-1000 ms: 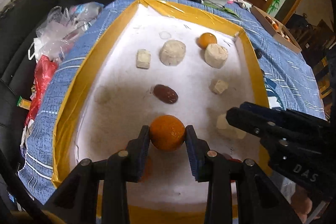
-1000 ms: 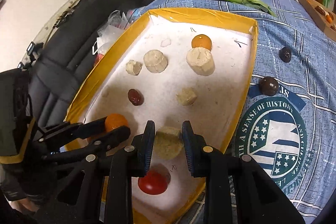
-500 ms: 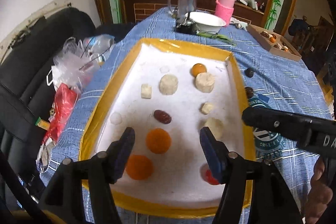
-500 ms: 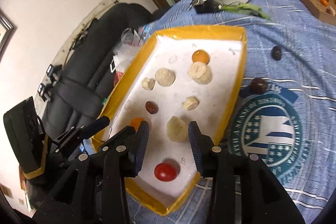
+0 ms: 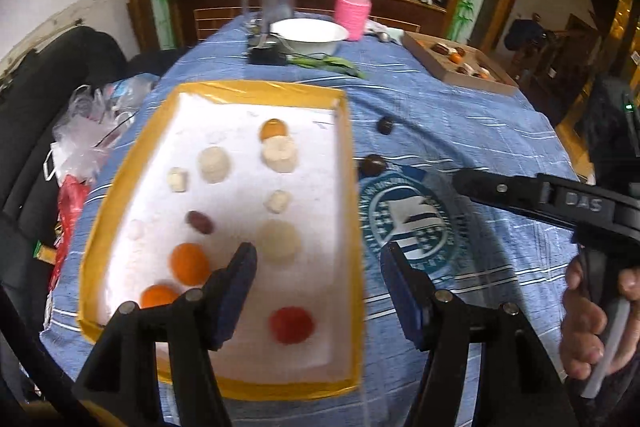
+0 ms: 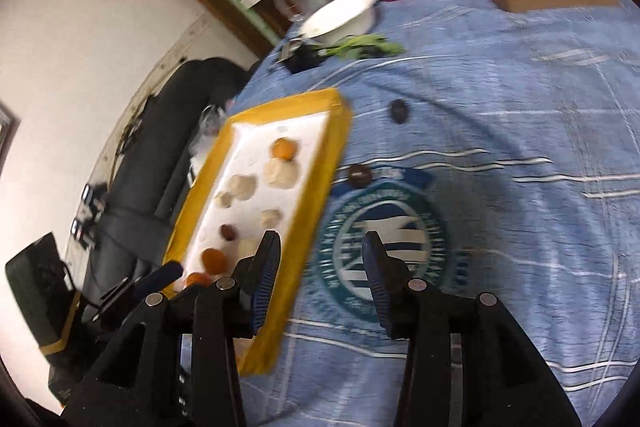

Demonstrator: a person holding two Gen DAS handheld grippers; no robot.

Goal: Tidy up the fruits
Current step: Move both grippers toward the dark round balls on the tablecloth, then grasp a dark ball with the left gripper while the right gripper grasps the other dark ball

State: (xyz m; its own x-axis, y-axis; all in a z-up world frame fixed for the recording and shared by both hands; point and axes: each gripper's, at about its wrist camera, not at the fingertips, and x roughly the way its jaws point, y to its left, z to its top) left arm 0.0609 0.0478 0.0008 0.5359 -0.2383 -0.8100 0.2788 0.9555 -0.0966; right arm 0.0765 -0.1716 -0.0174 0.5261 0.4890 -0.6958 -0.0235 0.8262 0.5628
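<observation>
Black chair [image 5: 36,99] and plastic bags [image 5: 92,123] left of the tabletop [image 5: 460,131], blue cloth over it, wooden cabinet [image 5: 304,3] far behind. Yellow-rimmed tray [image 5: 120,187] near left holds oranges [image 5: 190,263], a date, pale pieces and a red fruit [image 5: 291,324]. Two dark fruits [image 5: 372,164] lie on the cloth just right of the tray's edge; bare cloth beyond. Left gripper [image 5: 318,291] has just opened, jaws apart, empty; the orange it held a second ago sits in the tray. Right gripper [image 6: 320,279] has just been opening, nothing between its jaws, now over the cloth emblem rather than the tray.
</observation>
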